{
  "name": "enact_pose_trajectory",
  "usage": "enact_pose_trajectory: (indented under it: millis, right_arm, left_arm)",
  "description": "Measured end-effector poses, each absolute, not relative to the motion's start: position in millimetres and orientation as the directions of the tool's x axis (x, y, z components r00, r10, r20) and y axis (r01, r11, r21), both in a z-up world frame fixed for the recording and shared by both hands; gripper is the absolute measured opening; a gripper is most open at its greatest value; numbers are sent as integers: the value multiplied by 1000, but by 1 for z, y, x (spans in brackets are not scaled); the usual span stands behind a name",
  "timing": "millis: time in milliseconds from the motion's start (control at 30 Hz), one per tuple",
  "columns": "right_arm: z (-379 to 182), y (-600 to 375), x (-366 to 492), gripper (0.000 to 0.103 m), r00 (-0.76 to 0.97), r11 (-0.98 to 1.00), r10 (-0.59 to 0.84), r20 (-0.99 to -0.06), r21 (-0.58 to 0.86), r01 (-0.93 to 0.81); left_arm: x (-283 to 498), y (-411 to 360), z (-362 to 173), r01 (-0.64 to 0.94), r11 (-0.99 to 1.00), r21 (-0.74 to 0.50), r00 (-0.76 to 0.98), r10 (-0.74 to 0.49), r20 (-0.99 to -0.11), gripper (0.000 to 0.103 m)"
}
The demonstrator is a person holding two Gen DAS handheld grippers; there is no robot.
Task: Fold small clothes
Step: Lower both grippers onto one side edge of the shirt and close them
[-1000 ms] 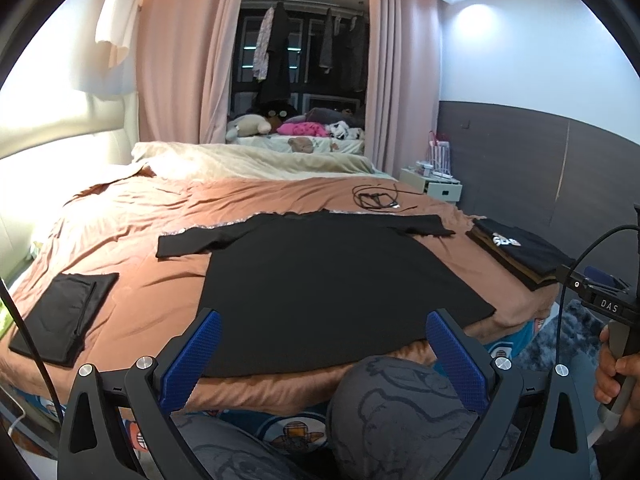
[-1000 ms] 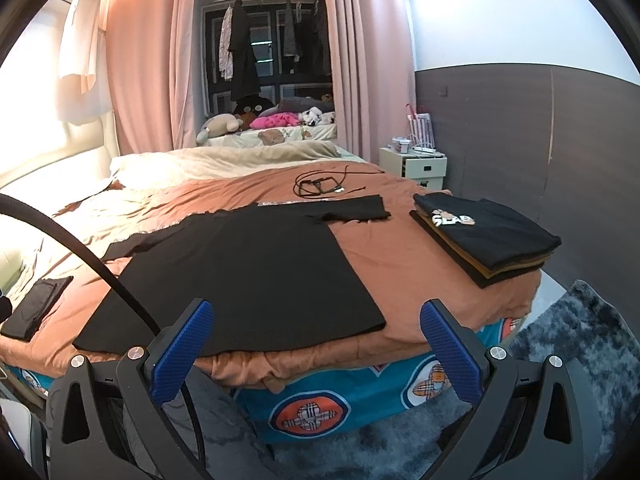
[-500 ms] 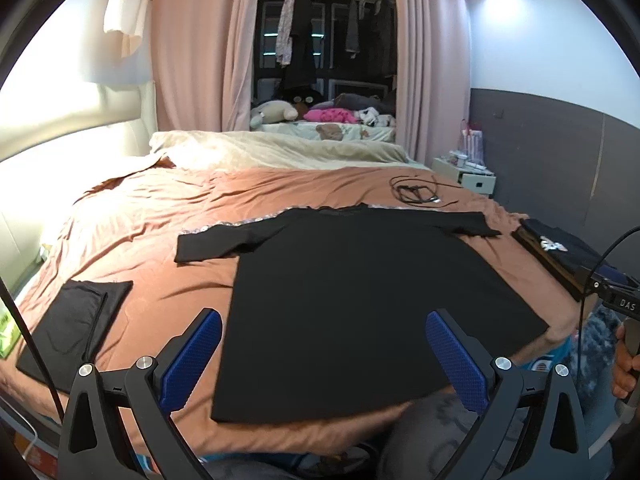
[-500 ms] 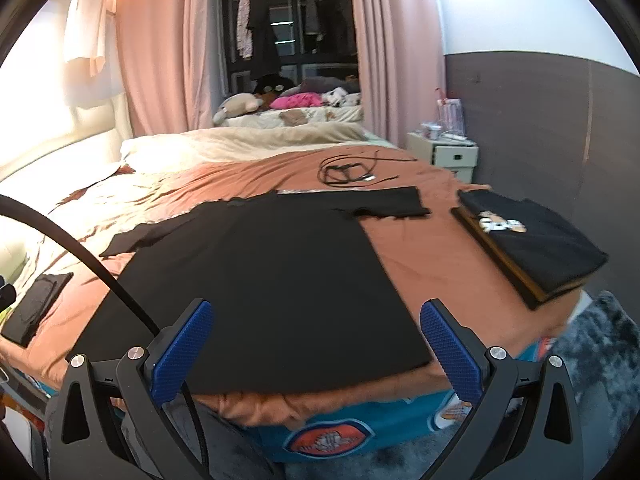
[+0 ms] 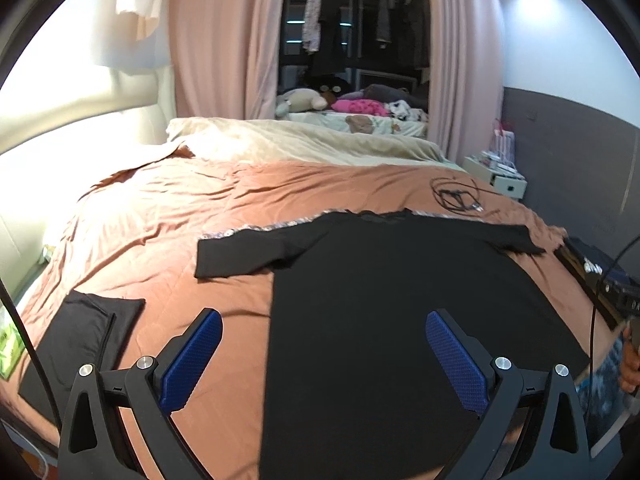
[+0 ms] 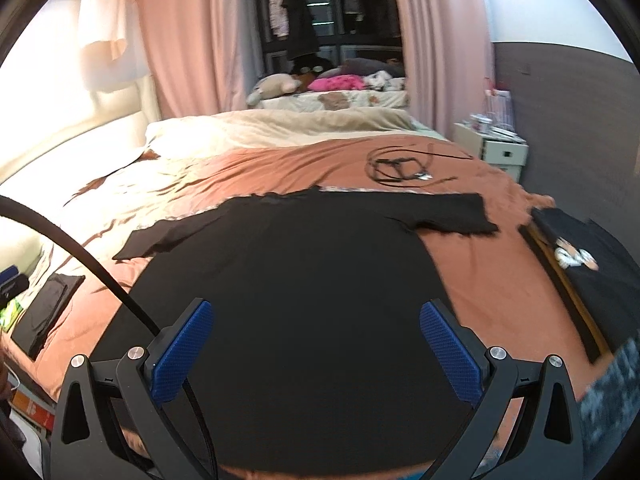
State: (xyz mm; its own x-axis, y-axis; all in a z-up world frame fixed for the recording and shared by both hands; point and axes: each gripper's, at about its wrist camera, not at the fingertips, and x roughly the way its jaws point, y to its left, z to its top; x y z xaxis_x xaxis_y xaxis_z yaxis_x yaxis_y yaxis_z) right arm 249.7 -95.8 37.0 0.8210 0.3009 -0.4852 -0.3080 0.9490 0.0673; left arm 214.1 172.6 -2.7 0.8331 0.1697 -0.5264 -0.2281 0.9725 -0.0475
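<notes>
Left wrist view: left tongs (image 5: pixel 318 354) wide apart, nothing between the blue pads, hovering over the near edge of the bed (image 5: pixel 168 216). Black T-shirt (image 5: pixel 384 288) lies flat on the rust-coloured bedspread, both sleeves spread out, collar toward the far side, hem toward the camera. Shirt's left edge runs between the two fingers; left finger is over bare bedspread, right finger over black fabric. Cannot tell if the fingers touch the cloth. Folded black garment (image 5: pixel 80 340) lies to the left on the bed, well apart from the shirt. Stack of folded clothes (image 5: pixel 588 268) at the right edge of the bed, partly cut off. Coiled black cable (image 5: pixel 456 196) on the bedspread beyond the collar. A hand (image 5: pixel 630 364) shows at the far right edge, on a handle.

Right wrist view: right tongs (image 6: pixel 316 350) also wide apart, empty, above the lower body of the black T-shirt (image 6: pixel 304 280); right finger sits at the shirt's right side edge. Contact unclear. Stack of folded clothes (image 6: pixel 580 264), black top piece with a light print, just right of the shirt with a strip of bedspread between. Coiled black cable (image 6: pixel 400 166) past the right sleeve. Folded black garment (image 6: pixel 48 308) far left. White nightstand (image 6: pixel 496 152) beside the bed, pink curtains (image 6: pixel 192 48) behind. Some motion blur at the right edge.
</notes>
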Motion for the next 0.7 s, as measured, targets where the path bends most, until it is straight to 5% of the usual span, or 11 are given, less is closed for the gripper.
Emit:
enact_pose_trajectory:
  millis: [267,700]
  right_arm:
    - [36,-80,317,103,769,908,393,-503,83,-410]
    - [35,-46,432,71,667,849,494,-558,145,-508]
  left_arm:
    - [257,222,1,-291,955,-53,811,217,-544,97]
    - [326,299,-16,-350,935,-52,754,249,-608,76]
